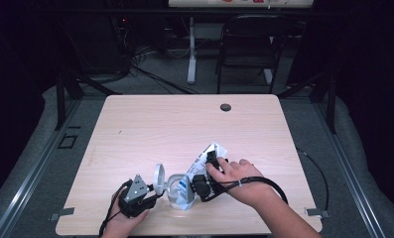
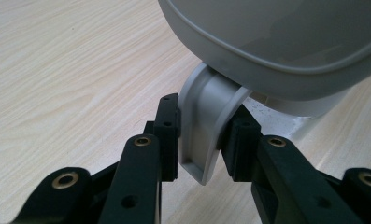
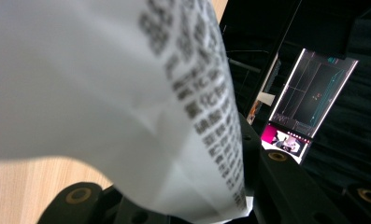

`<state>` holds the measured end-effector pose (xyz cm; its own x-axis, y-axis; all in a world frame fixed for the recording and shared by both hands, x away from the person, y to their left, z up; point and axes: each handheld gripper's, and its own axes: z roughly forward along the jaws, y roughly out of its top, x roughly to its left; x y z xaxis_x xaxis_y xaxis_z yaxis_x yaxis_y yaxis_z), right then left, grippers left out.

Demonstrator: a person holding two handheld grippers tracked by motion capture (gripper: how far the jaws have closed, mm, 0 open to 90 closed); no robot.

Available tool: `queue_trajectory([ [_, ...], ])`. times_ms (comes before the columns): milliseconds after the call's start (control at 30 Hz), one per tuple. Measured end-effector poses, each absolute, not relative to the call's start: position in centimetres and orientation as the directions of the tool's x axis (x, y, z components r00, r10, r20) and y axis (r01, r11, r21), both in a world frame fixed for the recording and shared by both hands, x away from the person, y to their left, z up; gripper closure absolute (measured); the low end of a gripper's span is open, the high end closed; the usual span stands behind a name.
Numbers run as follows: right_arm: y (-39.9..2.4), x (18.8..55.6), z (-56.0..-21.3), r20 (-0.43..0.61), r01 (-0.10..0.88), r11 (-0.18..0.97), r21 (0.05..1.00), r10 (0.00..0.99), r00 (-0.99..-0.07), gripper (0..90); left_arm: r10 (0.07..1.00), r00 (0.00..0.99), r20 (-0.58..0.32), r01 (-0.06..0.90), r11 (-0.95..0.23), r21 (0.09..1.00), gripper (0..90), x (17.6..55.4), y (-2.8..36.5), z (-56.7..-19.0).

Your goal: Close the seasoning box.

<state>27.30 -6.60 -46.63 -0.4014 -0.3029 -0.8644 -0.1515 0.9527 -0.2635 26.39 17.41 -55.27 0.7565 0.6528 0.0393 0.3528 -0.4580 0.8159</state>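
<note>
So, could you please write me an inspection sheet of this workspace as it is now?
Surface: light wooden table, with a dark round grommet near its far edge.
Job's things: a grey lidded container near the front edge, its round lid standing open; a white packet with printed text, tilted over the container.
Clutter: nothing seen.
Grippers: left gripper clamps the container's grey hinge piece; right gripper holds the packet.
Cables: a black cable loops from the right gripper; another hangs off the table's right side.
Surroundings: dark room, a black chair and a white table leg beyond the table, cables on the floor.
</note>
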Motion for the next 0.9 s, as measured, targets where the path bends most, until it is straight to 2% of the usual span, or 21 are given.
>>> queue_trajectory([
  [900,-6.43,27.17,-46.36,-0.863,-0.148,0.946,-0.288,-0.323,-0.389,73.6,0.655,0.755,0.036,0.354,-0.453,0.818,70.7,26.39,17.37,-55.29],
])
